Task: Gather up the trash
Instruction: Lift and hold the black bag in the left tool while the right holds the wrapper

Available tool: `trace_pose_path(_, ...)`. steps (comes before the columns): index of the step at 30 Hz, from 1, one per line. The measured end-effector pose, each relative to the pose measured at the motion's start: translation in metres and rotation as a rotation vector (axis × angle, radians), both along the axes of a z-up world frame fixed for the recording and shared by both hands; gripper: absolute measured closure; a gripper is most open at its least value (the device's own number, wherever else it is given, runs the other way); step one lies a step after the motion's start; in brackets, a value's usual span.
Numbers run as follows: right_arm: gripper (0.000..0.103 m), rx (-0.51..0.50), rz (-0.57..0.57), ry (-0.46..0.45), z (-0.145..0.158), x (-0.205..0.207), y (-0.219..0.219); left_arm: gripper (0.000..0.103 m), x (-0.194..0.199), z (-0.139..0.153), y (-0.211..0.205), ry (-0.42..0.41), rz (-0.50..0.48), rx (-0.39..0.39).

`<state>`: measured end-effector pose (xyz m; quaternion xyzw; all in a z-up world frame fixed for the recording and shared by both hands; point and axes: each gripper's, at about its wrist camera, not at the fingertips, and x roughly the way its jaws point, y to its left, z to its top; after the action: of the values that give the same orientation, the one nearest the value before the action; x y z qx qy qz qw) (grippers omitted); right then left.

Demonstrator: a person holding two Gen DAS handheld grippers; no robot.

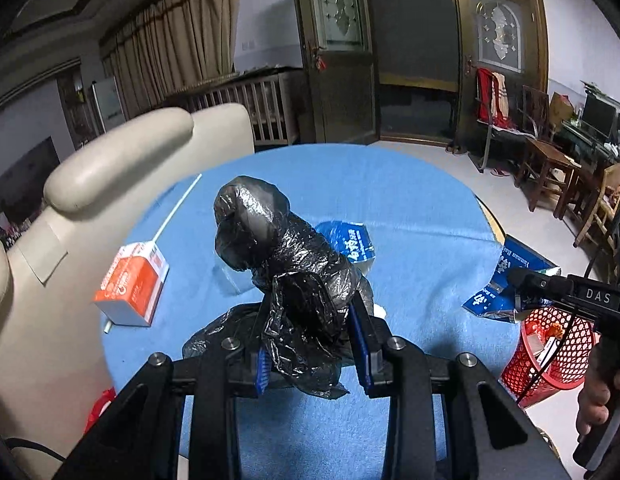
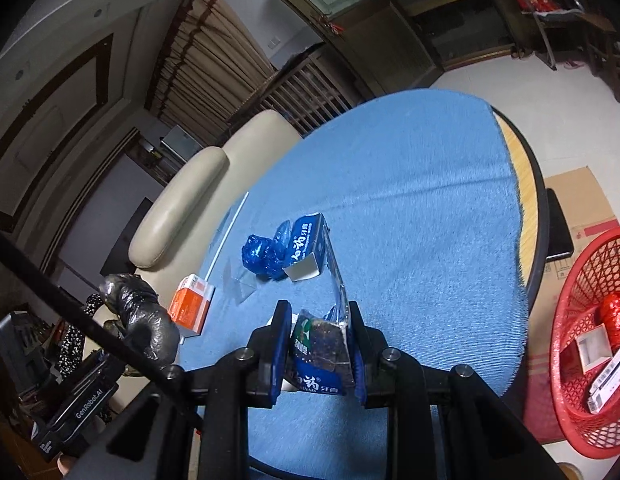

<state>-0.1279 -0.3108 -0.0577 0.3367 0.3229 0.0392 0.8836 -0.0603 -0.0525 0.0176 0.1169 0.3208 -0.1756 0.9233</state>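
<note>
**Both Grippers Loaded Over Blue Table**

Clenched between the left gripper (image 1: pixel 310 344) fingers, a crumpled black plastic bag (image 1: pixel 270 248) stands above the blue tablecloth (image 1: pixel 410 208). At 3 o'clock in that view, the right gripper (image 2: pixel 319 354) pinches a torn blue carton (image 2: pixel 322 356). An orange box (image 1: pixel 132 284) lies at 9 o'clock; the red basket (image 2: pixel 582 280) sits beside the table at 4 o'clock.

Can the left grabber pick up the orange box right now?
Probably not yet. The left gripper is already shut on the black plastic bag, so its jaws are full. The orange box lies in the open on the blue cloth, nothing covering it.
</note>
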Motion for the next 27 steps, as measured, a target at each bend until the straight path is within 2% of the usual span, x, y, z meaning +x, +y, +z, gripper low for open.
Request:
trace_pose_path(14, 0.075, -0.027, 0.008, -0.073, 0.029, -0.026, 0.006, 0.068, -0.021, 0.02, -0.008, -0.075, -0.013, 0.017)
trace_pose_path(27, 0.075, -0.028, 0.015, -0.108, 0.04, -0.037, 0.011, 0.068, -0.036, 0.03, -0.007, -0.122, -0.014, 0.019)
